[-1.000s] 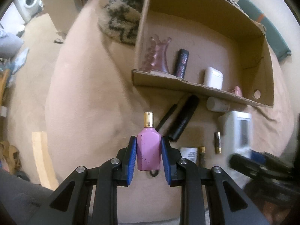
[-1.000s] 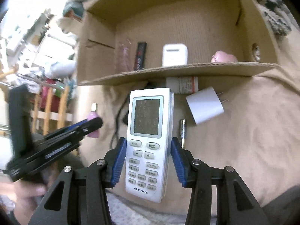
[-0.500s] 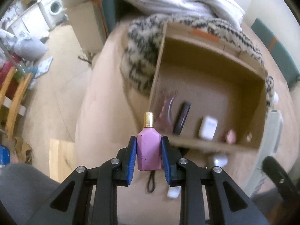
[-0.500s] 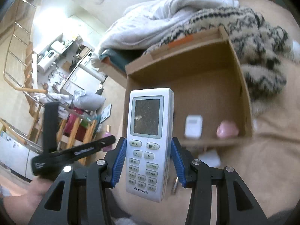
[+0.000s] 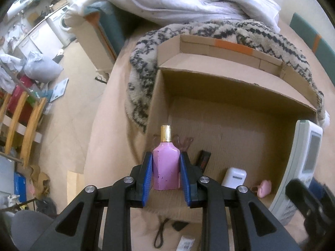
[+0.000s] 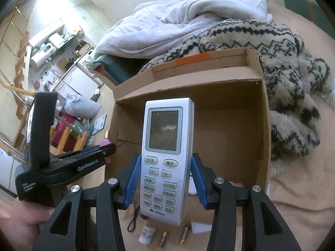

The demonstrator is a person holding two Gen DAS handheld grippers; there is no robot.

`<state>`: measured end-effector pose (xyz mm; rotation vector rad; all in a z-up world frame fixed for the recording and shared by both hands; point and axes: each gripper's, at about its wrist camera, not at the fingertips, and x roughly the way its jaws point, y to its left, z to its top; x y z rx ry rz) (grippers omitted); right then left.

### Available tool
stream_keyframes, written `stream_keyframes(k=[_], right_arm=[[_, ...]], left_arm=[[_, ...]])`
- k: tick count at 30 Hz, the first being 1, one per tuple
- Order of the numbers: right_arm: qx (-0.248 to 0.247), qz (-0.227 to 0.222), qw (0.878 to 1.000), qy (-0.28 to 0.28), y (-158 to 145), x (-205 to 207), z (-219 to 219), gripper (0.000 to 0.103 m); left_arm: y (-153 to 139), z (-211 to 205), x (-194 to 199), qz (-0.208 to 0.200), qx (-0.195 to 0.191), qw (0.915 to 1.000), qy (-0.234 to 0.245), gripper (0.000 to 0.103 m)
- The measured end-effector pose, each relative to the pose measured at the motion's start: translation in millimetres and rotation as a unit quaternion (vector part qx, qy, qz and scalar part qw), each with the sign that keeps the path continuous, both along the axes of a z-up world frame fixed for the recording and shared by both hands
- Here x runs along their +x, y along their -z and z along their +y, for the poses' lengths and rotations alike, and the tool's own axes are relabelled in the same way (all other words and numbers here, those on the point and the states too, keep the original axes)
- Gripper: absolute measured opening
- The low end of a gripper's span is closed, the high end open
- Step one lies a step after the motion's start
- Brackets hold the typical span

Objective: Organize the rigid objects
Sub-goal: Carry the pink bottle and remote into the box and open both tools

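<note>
My left gripper (image 5: 165,167) is shut on a pink perfume bottle (image 5: 166,167) with a gold cap, held upright above the near left part of the open cardboard box (image 5: 230,87). My right gripper (image 6: 164,173) is shut on a white GREE remote control (image 6: 166,156), held above the box (image 6: 230,125); the remote also shows at the right of the left wrist view (image 5: 303,163). Inside the box lie a clear pink vase (image 5: 185,143), a black tube (image 5: 203,159), a white case (image 5: 234,176) and a small pink object (image 5: 264,190).
The box sits on a beige bed cover beside a black-and-cream patterned blanket (image 6: 293,73) and a white duvet (image 5: 188,2). In front of the box lie a black cord (image 6: 134,219), a small white bottle (image 6: 147,233) and two batteries (image 6: 163,238). The floor and wooden furniture lie to the left.
Both grippers have risen with their objects and now look down into the box from above. Both grips are unchanged.
</note>
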<state>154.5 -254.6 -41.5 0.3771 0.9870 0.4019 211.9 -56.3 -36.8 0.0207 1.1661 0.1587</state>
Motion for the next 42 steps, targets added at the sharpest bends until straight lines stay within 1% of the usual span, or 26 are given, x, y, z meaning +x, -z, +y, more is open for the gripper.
stream_keyframes(k=[2, 4, 8, 11, 13, 18, 21, 25, 27, 32, 34, 35, 36, 37, 38, 39, 42], right_arm=[[-0.004, 0.004, 1.000, -0.001, 4, 2, 1, 0.050], [-0.009, 0.007, 1.000, -0.003, 6, 3, 3, 0.050], [-0.013, 0.011, 1.000, 0.003, 10, 10, 2, 0.050], [-0.022, 0.016, 1.000, 0.010, 16, 19, 3, 0.050], [-0.026, 0.024, 0.999, 0.012, 23, 24, 4, 0.050], [-0.049, 0.035, 0.998, 0.015, 34, 30, 10, 0.050], [-0.052, 0.045, 0.997, 0.022, 39, 34, 10, 0.050], [-0.050, 0.063, 0.996, 0.034, 48, 40, 5, 0.050], [-0.045, 0.068, 0.996, 0.042, 50, 42, 1, 0.050], [-0.026, 0.065, 0.995, 0.064, 49, 44, -9, 0.051], [-0.022, 0.062, 0.996, 0.066, 48, 45, -10, 0.053], [-0.023, 0.061, 0.996, 0.067, 47, 45, -11, 0.058], [-0.022, 0.059, 0.996, 0.068, 46, 44, -11, 0.061], [-0.020, 0.058, 0.996, 0.068, 46, 43, -11, 0.063], [-0.019, 0.058, 0.996, 0.067, 46, 43, -12, 0.064], [-0.019, 0.057, 0.996, 0.067, 45, 42, -12, 0.064], [-0.021, 0.051, 0.996, 0.068, 43, 39, -14, 0.064]], left_arm=[[5, -6, 7, -0.001, -0.002, 1.0000, 0.006, 0.023], [12, -12, 14, 0.000, 0.012, 0.9998, 0.016, 0.023], [26, -15, 23, 0.009, 0.012, 0.9998, 0.013, 0.023], [35, -18, 29, 0.008, 0.019, 0.9996, 0.021, 0.023], [40, -17, 35, 0.008, 0.025, 0.9994, 0.024, 0.023], [49, -13, 44, 0.010, 0.027, 0.9994, 0.021, 0.023], [56, -12, 47, 0.015, 0.027, 0.9993, 0.023, 0.023], [64, -14, 48, 0.017, 0.028, 0.9990, 0.031, 0.023], [67, -17, 48, 0.014, 0.041, 0.9983, 0.041, 0.023], [69, -21, 45, 0.007, 0.039, 0.9975, 0.059, 0.023], [66, -21, 42, -0.001, 0.042, 0.9971, 0.063, 0.023], [64, -21, 41, -0.003, 0.040, 0.9969, 0.067, 0.024], [62, -22, 41, -0.002, 0.037, 0.9967, 0.073, 0.029], [60, -22, 40, -0.002, 0.037, 0.9965, 0.075, 0.043], [57, -24, 37, -0.004, 0.038, 0.9963, 0.078, 0.051], [52, -24, 35, -0.013, 0.041, 0.9959, 0.079, 0.062], [40, -24, 28, -0.026, 0.040, 0.9952, 0.085, 0.063]])
